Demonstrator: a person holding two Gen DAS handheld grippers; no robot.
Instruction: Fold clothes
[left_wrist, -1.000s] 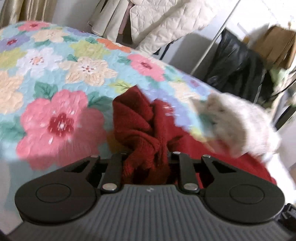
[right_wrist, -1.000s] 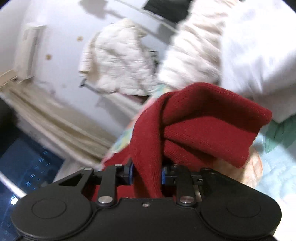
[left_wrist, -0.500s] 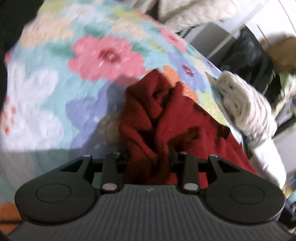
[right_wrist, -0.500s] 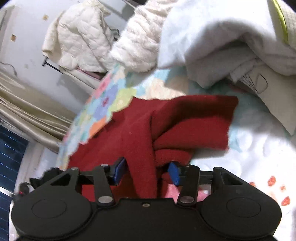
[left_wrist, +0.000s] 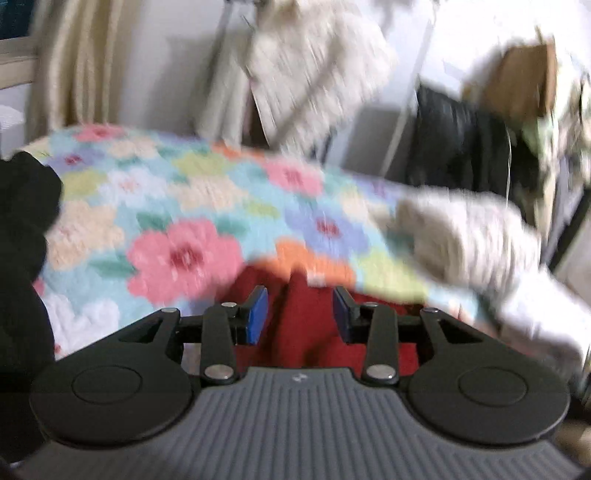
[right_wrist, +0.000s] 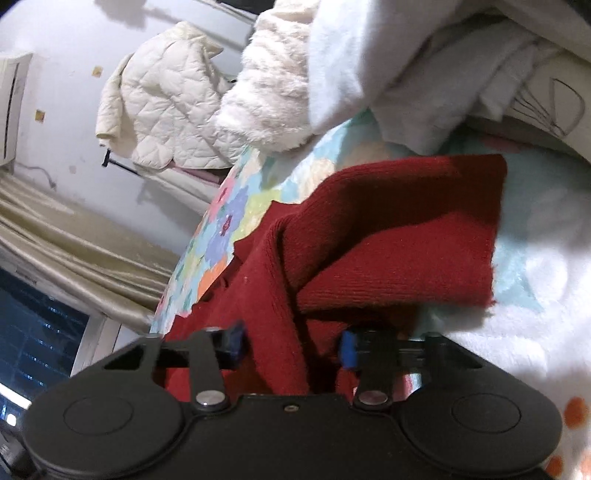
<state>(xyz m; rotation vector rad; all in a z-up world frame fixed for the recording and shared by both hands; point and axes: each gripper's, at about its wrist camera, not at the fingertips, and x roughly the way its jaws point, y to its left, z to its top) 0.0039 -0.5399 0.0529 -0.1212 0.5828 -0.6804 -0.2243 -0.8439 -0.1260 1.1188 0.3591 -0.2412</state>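
Red knit sweater (right_wrist: 388, 236), rumpled, lying on floral quilt (left_wrist: 192, 206). Folded flap ahead of right gripper (right_wrist: 291, 345); bunched fabric between its fingers, also between left gripper (left_wrist: 300, 314) fingers.

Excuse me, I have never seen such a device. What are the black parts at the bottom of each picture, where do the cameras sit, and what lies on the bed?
Each black part is a hand-held gripper with two fingers; a person carries one in each hand. A fisheye camera sits on each gripper and looks forward along its fingers, so there is one picture per hand.

On the flowered quilt lies a red knit garment, partly folded over itself. Beside it is a pile of white fluffy clothes.

The left gripper is open, with red cloth between its blue pads but not pinched. The right gripper is also open around the red cloth. The left picture is blurred.
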